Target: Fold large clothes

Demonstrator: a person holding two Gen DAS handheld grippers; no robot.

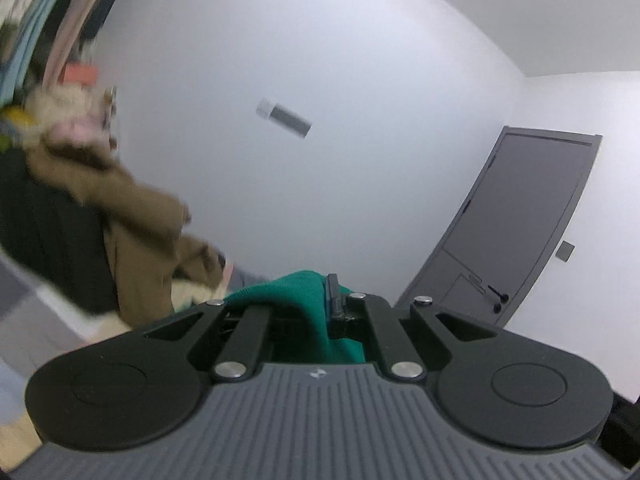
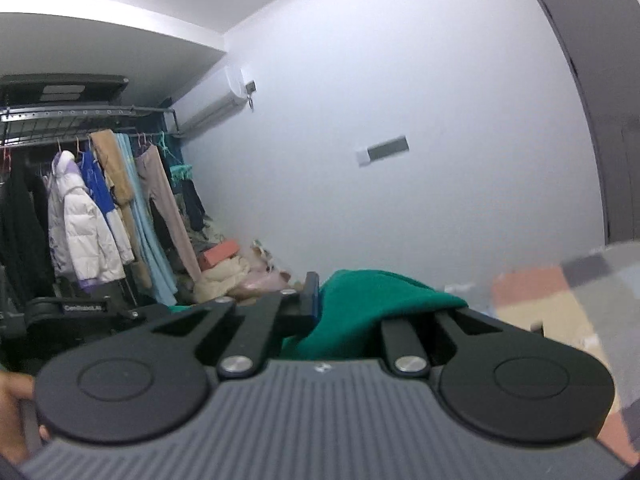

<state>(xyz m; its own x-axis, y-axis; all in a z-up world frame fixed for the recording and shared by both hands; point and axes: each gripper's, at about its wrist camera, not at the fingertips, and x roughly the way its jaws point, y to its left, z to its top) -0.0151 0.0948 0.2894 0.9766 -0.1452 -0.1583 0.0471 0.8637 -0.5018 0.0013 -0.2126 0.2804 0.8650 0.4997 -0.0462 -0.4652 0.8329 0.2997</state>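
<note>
Between both grippers' closed fingers, green garment (image 1: 304, 300) pinched, left gripper (image 1: 320, 300), right gripper (image 2: 332, 300), cloth draped over them.

1. The green garment (image 2: 372, 300) is soft, matt knitted cloth.
2. The right gripper (image 2: 320, 300) is matt black plastic with shiny metal rivets.
3. Left of the garment, the white jacket (image 2: 86, 236) looks puffy and slightly glossy.
4. The wall (image 2: 380, 80) is smooth, matt white.

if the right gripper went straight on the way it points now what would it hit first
Probably the white wall. The right gripper, shut on the green garment, points roughly level at bare wall below the small wall panel. Nothing else shows in that line, though depth is hard to judge.
</note>
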